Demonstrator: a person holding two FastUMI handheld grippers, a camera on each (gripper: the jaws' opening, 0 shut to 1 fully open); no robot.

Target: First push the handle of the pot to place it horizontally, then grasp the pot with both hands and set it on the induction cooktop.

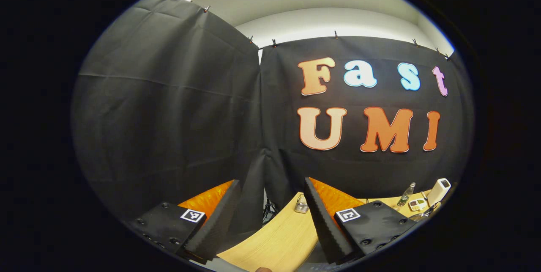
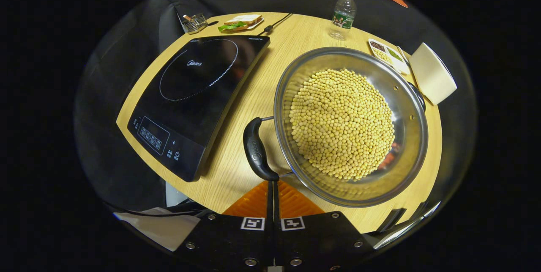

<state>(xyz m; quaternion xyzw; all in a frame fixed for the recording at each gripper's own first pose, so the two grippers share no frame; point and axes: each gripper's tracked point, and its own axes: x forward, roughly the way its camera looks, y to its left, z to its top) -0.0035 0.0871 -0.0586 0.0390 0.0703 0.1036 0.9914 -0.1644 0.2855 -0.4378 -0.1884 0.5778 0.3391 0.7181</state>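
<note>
With my right gripper (image 2: 272, 187) clenched empty just below the black curved handle (image 2: 257, 150) of the bean-filled steel pot (image 2: 405, 145), I push sideways gently, tips low.

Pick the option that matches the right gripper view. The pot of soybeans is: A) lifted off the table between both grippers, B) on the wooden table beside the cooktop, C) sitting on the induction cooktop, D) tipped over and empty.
B: the pot, full of soybeans, rests on the wooden table to one side of the induction cooktop, whose glass top is bare.
</note>
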